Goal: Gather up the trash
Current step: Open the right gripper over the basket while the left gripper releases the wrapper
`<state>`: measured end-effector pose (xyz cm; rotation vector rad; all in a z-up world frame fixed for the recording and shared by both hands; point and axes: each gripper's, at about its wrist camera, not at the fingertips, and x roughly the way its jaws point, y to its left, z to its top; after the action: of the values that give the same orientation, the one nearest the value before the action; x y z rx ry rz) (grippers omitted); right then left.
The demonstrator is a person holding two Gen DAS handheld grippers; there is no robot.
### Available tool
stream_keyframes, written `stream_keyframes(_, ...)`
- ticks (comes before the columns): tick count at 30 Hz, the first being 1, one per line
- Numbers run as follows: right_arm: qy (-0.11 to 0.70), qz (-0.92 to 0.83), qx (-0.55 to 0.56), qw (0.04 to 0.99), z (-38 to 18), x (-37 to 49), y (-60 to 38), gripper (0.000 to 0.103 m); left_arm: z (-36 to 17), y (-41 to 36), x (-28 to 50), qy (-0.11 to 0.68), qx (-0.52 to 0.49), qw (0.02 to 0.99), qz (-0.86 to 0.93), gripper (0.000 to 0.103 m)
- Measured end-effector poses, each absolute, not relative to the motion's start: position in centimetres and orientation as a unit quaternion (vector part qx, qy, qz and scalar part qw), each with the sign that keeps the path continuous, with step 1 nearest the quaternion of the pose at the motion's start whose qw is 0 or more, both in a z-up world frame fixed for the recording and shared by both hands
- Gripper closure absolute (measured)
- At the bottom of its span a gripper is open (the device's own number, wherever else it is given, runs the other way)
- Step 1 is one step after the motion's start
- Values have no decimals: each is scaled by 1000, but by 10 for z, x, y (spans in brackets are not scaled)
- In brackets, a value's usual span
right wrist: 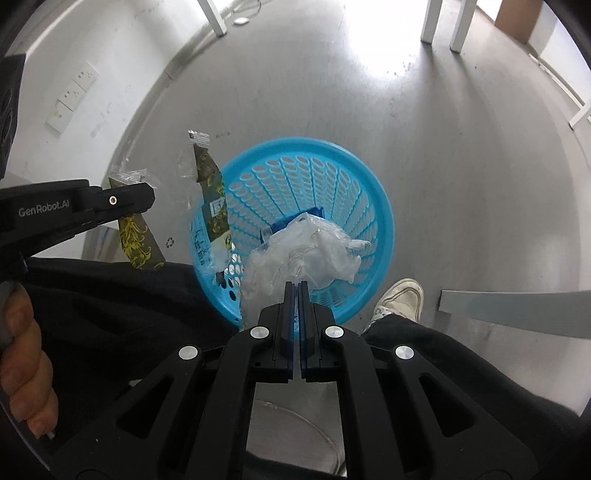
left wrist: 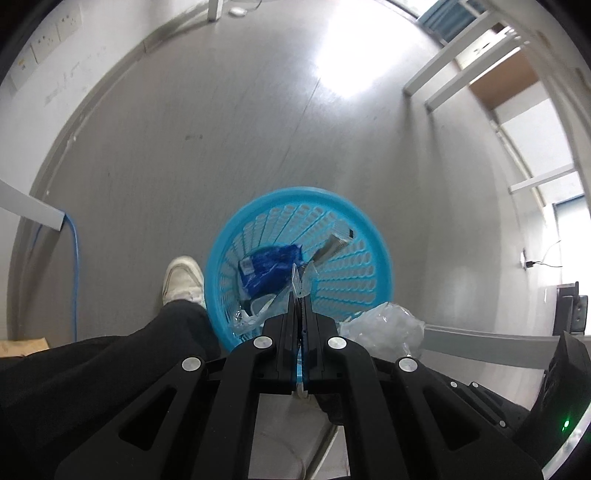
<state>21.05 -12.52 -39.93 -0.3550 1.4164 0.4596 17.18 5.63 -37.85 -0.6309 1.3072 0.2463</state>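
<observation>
A round blue slotted basket (left wrist: pixel 221 240) (right wrist: pixel 384 221) stands on the grey floor, with a blue packet (left wrist: pixel 266 266) (right wrist: pixel 280 223) lying inside. My left gripper (left wrist: pixel 300 295) (right wrist: pixel 147 201) is shut on a wrapper of clear film with green-gold print (right wrist: pixel 210 192). The wrapper hangs over the basket's left rim, and its edge pokes out past the fingertips (left wrist: pixel 301 280). My right gripper (right wrist: pixel 295 284) is shut on a crumpled clear plastic bag (right wrist: pixel 306 251) (left wrist: pixel 384 328) held above the basket's opening.
A person's white shoes (left wrist: pixel 183 280) (right wrist: pixel 400 297) and black trousers flank the basket. A blue cable (left wrist: pixel 74 258) runs down at the left wall. A grey bar (right wrist: pixel 517 310) juts in from the right. White table legs (right wrist: pixel 430 22) stand far off.
</observation>
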Motion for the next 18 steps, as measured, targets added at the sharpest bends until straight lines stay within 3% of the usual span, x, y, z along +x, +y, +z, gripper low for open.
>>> stream_keyframes(18, 670, 186, -180, 695, -458, 242, -112, 101, -407, 62, 199, 598, -329, 724, 99, 103)
